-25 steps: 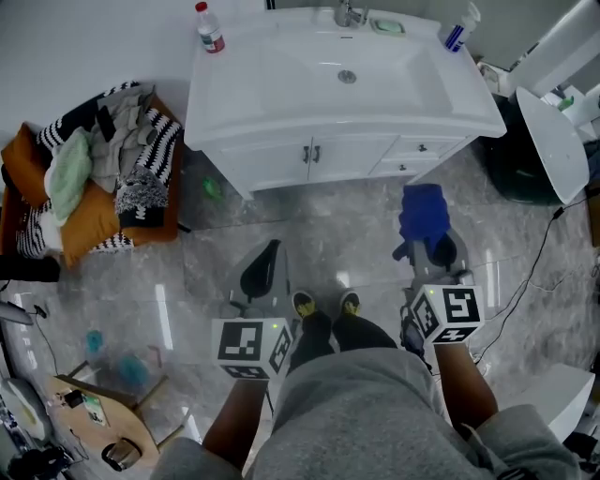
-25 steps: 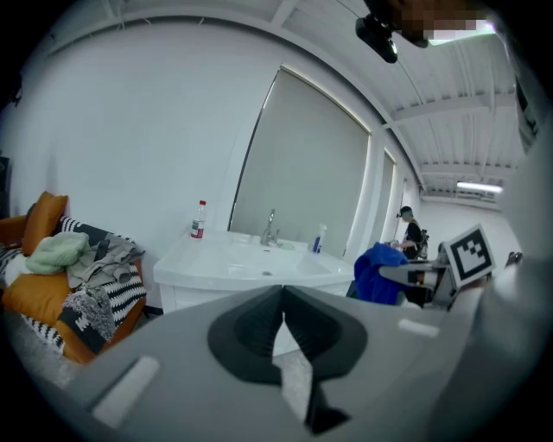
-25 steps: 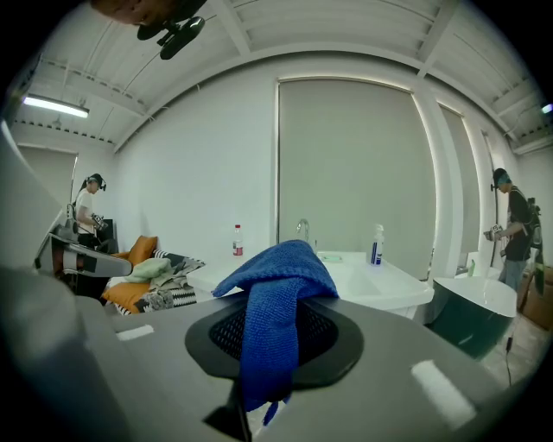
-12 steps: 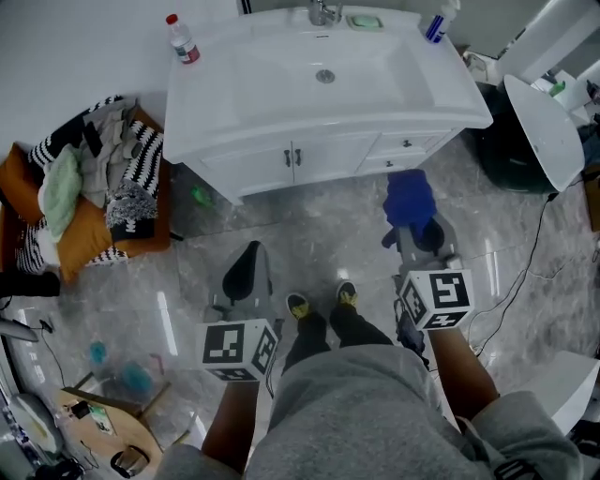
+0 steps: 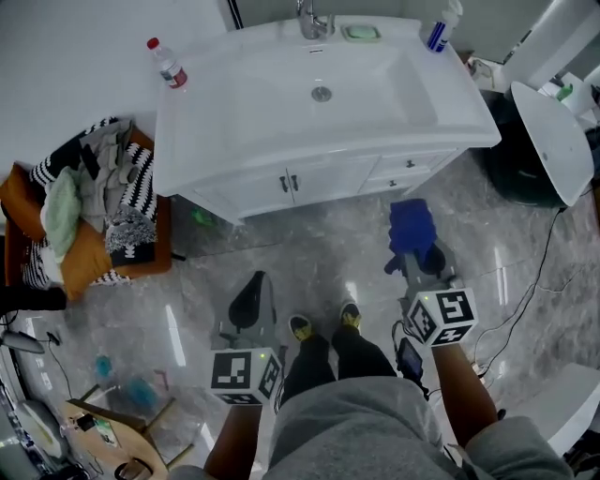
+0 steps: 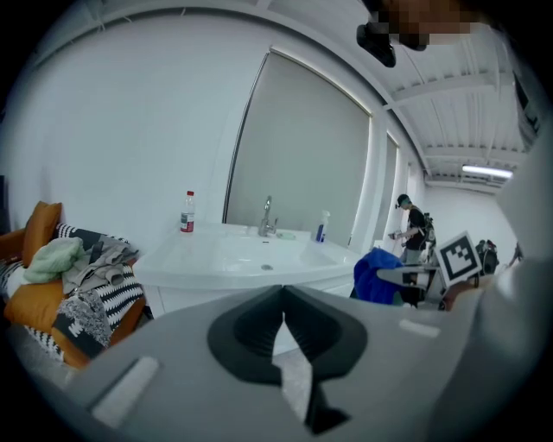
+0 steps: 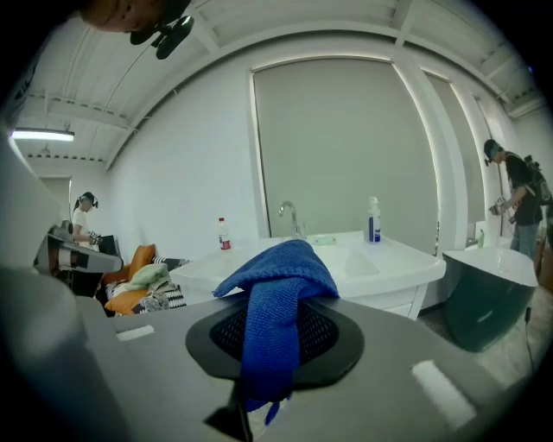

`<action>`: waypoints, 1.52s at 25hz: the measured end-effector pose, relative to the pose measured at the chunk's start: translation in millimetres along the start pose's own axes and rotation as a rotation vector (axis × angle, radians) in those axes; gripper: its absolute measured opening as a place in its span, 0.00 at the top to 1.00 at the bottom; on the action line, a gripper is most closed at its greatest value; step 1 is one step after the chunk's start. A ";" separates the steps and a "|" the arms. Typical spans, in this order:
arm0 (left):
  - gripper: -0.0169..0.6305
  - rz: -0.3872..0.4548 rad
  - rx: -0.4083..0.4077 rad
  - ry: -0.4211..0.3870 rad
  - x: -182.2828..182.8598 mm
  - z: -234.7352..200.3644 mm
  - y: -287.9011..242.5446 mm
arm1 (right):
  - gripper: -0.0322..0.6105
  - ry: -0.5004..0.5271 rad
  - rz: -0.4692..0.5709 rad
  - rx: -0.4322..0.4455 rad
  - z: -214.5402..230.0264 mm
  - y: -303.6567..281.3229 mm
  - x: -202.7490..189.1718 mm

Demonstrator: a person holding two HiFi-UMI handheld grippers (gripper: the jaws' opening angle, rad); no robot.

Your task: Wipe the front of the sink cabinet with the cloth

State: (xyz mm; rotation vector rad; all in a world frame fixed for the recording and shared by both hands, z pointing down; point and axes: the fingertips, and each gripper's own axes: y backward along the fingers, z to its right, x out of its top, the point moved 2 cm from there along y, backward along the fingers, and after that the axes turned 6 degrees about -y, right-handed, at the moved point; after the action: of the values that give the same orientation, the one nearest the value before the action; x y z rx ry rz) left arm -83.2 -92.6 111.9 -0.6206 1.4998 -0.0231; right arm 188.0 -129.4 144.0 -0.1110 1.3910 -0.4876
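The white sink cabinet (image 5: 319, 178) stands ahead of me, its two doors and side drawers facing me under a wide white basin (image 5: 309, 94). My right gripper (image 5: 415, 248) is shut on a blue cloth (image 5: 411, 225), held a short way in front of the cabinet's right drawers and apart from them. The cloth (image 7: 278, 293) drapes over the jaws in the right gripper view. My left gripper (image 5: 249, 298) hangs lower at the left, shut and holding nothing, with its jaws (image 6: 281, 332) pressed together.
A chair (image 5: 84, 220) piled with clothes stands left of the cabinet. A bottle (image 5: 166, 62), a tap (image 5: 310, 19), a soap dish (image 5: 361, 32) and a spray bottle (image 5: 436, 30) sit on the basin top. A white toilet (image 5: 548, 122) is at the right. A cable (image 5: 525, 291) lies on the floor.
I have stepped closer to the cabinet. Both grippers have moved forward with me, the right one carrying the blue cloth nearer the drawers.
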 end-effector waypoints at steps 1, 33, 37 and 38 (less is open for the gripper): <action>0.96 -0.002 0.003 0.002 -3.9 -1.8 -6.3 | 0.84 -0.021 0.000 0.002 6.0 -7.1 -6.7; 0.96 0.090 0.167 -0.007 -378.1 -121.1 -310.4 | 0.84 0.128 0.284 -0.209 150.0 -319.2 -194.9; 0.96 0.125 0.178 -0.002 -425.1 -134.9 -334.1 | 0.84 0.134 0.401 -0.245 148.0 -319.4 -202.2; 0.96 0.134 0.185 -0.016 -432.7 -138.1 -339.7 | 0.84 0.136 0.421 -0.247 146.4 -321.3 -203.6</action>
State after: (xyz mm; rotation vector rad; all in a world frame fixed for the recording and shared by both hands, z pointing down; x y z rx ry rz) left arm -133.8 -263.8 650.2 -0.3709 1.5015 -0.0531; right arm 223.7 -367.7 472.7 0.0169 1.5541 0.0289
